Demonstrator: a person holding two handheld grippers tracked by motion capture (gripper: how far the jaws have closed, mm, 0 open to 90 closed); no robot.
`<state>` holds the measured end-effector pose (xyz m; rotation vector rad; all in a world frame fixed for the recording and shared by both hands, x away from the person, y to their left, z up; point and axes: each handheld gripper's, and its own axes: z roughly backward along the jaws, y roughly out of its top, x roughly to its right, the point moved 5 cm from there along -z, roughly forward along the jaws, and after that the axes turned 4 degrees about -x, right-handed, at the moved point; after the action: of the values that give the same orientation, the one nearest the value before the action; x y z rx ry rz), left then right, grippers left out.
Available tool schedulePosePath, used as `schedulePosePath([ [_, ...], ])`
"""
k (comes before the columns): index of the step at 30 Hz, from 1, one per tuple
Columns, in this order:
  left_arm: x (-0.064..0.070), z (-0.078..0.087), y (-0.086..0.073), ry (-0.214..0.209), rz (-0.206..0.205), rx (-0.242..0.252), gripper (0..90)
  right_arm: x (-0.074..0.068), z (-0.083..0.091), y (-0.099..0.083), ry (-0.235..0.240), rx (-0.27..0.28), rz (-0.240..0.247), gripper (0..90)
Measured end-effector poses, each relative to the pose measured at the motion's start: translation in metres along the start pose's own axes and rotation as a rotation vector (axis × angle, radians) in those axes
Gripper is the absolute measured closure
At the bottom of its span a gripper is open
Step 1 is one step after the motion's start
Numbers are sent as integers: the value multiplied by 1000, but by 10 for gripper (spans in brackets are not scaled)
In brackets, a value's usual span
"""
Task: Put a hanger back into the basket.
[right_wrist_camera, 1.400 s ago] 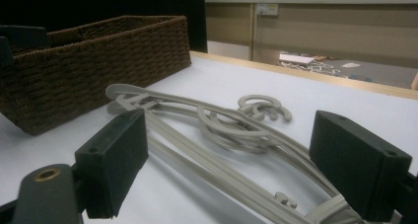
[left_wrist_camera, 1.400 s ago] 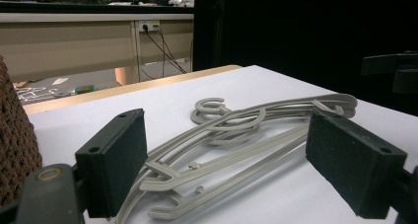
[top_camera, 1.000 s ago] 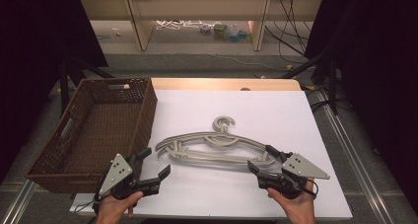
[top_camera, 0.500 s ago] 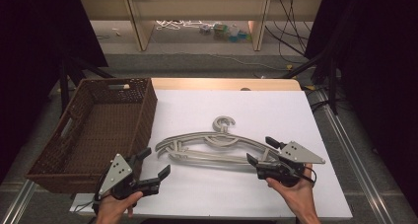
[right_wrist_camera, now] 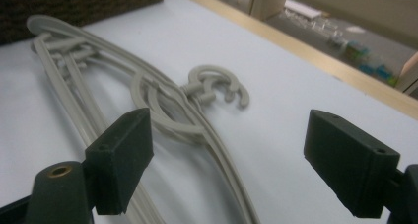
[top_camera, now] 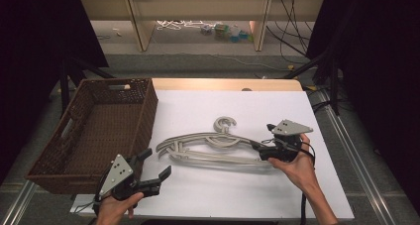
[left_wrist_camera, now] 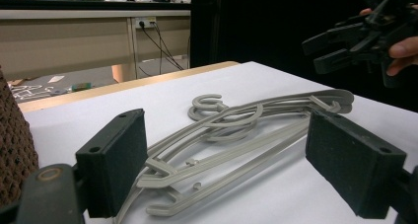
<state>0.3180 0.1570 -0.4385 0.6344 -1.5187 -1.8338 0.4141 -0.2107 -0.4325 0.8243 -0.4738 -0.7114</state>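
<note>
- Hangers [top_camera: 208, 146], two or more of pale grey moulded plastic, lie stacked flat on the white sheet [top_camera: 237, 195] at mid-table, their curved shoulders and open round hooks overlapping; the exact count cannot be told.
- Far left, a dark brown woven wicker basket [top_camera: 143, 111], rectangular with a cut-out handle in its near wall, sits on the table just beside the sheet's left edge.
- At bottom left, a hand holds the left gripper [top_camera: 154, 166] low over the sheet, near the basket's front corner and short of the hangers' left tips; its jaws are spread wide with nothing between them. A grey three-cornered plate tops it.
- In the left gripper view, the two black, matte, block-shaped pads [left_wrist_camera: 114, 160] frame the hangers' slotted shoulder ends, which show small notches and pegs.
- To the right, the right gripper [top_camera: 267, 141] hovers at the hangers' right end, jaws parted and gripping nothing; whether a jaw touches the plastic cannot be told.
- In the right gripper view, its pads [right_wrist_camera: 123, 155] bracket the ribbed arms and the C-shaped hooks.
- A light wooden table edge [top_camera: 223, 84] runs behind the sheet.
</note>
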Motion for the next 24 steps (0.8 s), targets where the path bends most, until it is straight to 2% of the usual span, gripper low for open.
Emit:
schedulePosePath([
  [1, 0, 0, 0, 0, 0, 1, 158, 2, -3, -1, 8, -29, -4, 206],
  [2, 0, 0, 0, 0, 0, 1, 158, 2, -3, -1, 8, -29, -4, 206],
  [5, 0, 0, 0, 0, -1, -1, 158, 4, -14, -1, 36, -90, 42, 262],
  [6, -1, 0, 0, 1, -11, 0, 158, 6, -21, -3, 39, -132, 62, 293],
  [8, 0, 0, 0, 1, -3, 1, 158, 7, -28, -5, 42, -187, 74, 321],
  [9, 0, 0, 0, 1, -3, 1, 158, 7, -28, -5, 42, -187, 74, 321],
  [10, 0, 0, 0, -2, -4, 0, 159, 8, -35, -7, 55, -219, 103, 350],
  [11, 0, 0, 0, -2, -4, 0, 158, 8, -35, -7, 55, -219, 103, 350],
  [12, 0, 0, 0, -2, -2, 0, 158, 8, -38, -8, 57, -245, 106, 359],
  [13, 0, 0, 0, -1, -1, 0, 159, 8, -43, -8, 46, -235, 115, 369],
  [15, 0, 0, 0, 0, -1, -2, 158, 8, -50, -9, 63, -254, 134, 421],
  [16, -1, 0, 0, 0, -8, -1, 158, 9, -56, -8, 68, -262, 159, 454],
  [19, 0, 0, 0, 0, 1, -1, 159, 8, -60, -9, 77, -291, 166, 481],
  [20, -1, 0, -1, 0, -15, -5, 158, 7, -65, -10, 77, -317, 188, 519],
  [24, 0, 0, 0, 1, -2, 0, 159, 6, -75, -9, 78, -354, 253, 573],
])
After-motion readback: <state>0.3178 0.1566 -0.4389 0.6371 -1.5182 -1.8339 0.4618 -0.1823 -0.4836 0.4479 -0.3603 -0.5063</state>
